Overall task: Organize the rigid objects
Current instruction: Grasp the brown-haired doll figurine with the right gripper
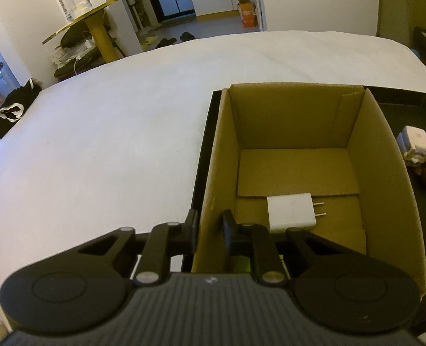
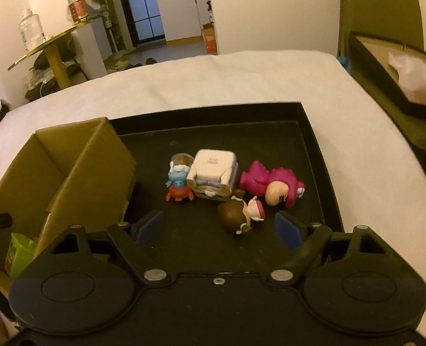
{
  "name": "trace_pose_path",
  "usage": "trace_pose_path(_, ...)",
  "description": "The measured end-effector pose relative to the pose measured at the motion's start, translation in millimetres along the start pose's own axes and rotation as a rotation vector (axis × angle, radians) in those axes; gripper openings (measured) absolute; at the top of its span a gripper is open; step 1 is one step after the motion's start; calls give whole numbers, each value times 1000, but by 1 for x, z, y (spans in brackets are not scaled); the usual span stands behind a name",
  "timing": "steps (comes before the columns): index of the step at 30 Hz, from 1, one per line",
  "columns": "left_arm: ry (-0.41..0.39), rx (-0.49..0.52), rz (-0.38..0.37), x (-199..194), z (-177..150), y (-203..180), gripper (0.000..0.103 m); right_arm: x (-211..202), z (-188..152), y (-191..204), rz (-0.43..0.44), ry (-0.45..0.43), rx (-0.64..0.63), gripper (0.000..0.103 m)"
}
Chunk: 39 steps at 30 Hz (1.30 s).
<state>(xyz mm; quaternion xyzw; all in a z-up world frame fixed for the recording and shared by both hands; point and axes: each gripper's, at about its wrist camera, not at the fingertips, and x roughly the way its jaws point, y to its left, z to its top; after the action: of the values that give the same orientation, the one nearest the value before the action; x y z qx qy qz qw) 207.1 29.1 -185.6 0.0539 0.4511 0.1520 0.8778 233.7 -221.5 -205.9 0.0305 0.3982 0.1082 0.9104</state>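
An open cardboard box (image 1: 293, 121) stands in the left end of a black tray (image 1: 409, 109). My left gripper (image 1: 210, 226) straddles the box's left wall near its front corner, one finger outside and one inside, shut on the cardboard. Inside the box lie a white plug adapter (image 1: 292, 212) and a green item (image 2: 19, 253). My right gripper (image 2: 220, 226) is open low over the tray (image 2: 242, 118). A brown figurine (image 2: 239, 216) lies just ahead between its fingertips, untouched. Beyond it lie a pink figurine (image 2: 270, 184), a white cube toy (image 2: 213, 173) and a blue-and-red figurine (image 2: 178, 184).
The tray rests on a bed with a white sheet (image 1: 112, 144). A black garment (image 1: 13, 109) lies at the bed's far left edge. A gold table (image 1: 97, 26) with a clear jar stands beyond. A dark framed box (image 2: 400, 72) sits to the right.
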Motion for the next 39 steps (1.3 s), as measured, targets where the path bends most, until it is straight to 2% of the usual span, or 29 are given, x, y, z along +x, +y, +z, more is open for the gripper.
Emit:
trace_pose_path(3, -1, 3, 14, 0, 1, -2, 17, 12, -1, -4, -13, 16, 1, 77)
trace_pose_path(9, -6, 24, 37, -1, 2, -8, 17, 32, -2, -11, -56, 25, -8, 77)
trace_pose_path(15, 1, 28, 40, -2, 2, -10, 17, 42, -8, -5, -50, 30, -52, 74)
trace_pose_path(18, 4, 32, 41, -2, 2, -11, 17, 42, -10, 0, -63, 15, -95, 62)
trace_pose_path(19, 4, 32, 43, -2, 2, -12, 17, 42, -10, 1, -59, 11, -103, 46)
trace_pose_path(20, 5, 34, 44, -2, 2, -12, 17, 41, -10, 1, -55, 9, -107, 43)
trace_pose_path(30, 5, 37, 30, -3, 1, -13, 16, 23, -5, -4, -13, 8, -64, 43)
trace_pose_path(39, 1, 42, 18, -3, 1, -11, 16, -9, 9, 14, -11, -27, -117, 43)
